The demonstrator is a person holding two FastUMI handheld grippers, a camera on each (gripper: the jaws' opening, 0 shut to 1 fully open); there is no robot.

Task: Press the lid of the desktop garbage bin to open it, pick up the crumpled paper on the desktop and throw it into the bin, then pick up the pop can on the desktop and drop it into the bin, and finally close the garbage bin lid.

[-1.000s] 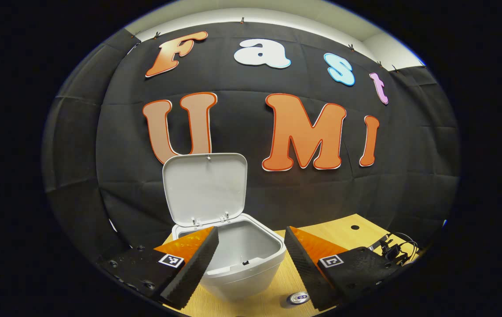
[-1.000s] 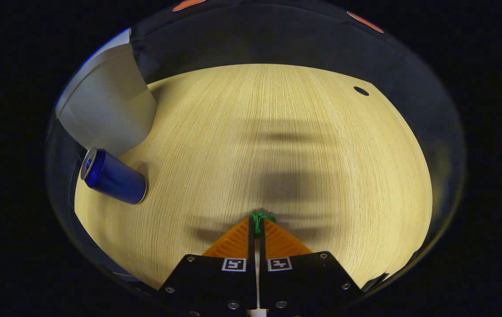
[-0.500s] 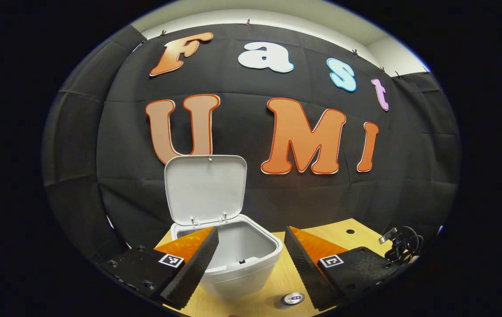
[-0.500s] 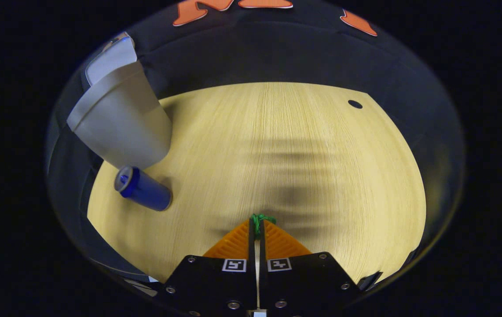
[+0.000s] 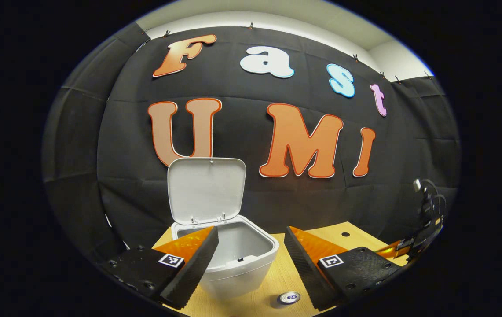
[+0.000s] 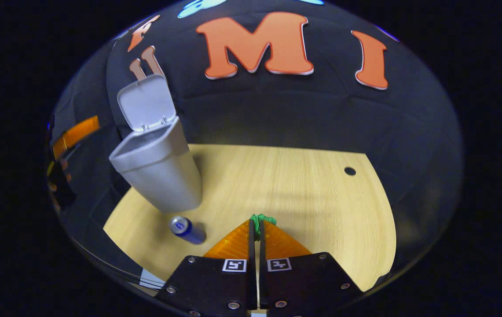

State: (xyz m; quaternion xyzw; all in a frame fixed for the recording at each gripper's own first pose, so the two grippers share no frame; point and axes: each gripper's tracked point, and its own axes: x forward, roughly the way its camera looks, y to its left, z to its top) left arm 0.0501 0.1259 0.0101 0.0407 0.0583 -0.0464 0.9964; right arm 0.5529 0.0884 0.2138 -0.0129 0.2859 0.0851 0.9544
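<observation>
The grey desktop bin [image 5: 242,269] stands on the wooden table with its lid [image 5: 207,189] swung upright. My left gripper [image 5: 251,230] is open just in front of the bin, nothing between its fingers. A blue pop can [image 5: 289,297] stands near the bin's base. In the right gripper view the bin [image 6: 163,176] is at the left with its lid [image 6: 145,103] up, and the can [image 6: 187,229] sits beside its foot. My right gripper [image 6: 257,222] is high above the table, shut on a small green crumpled paper [image 6: 260,218] that peeks out at its fingertips.
The wooden table [image 6: 303,193] has a small dark hole [image 6: 350,171] near its far right corner. The other gripper with its cables [image 5: 424,220] hangs at the right edge of the left gripper view. Black cloth walls close the back.
My right gripper has risen well above the table and tilted up with the green paper pinched; bin and can now look smaller. The left gripper has barely shifted.
</observation>
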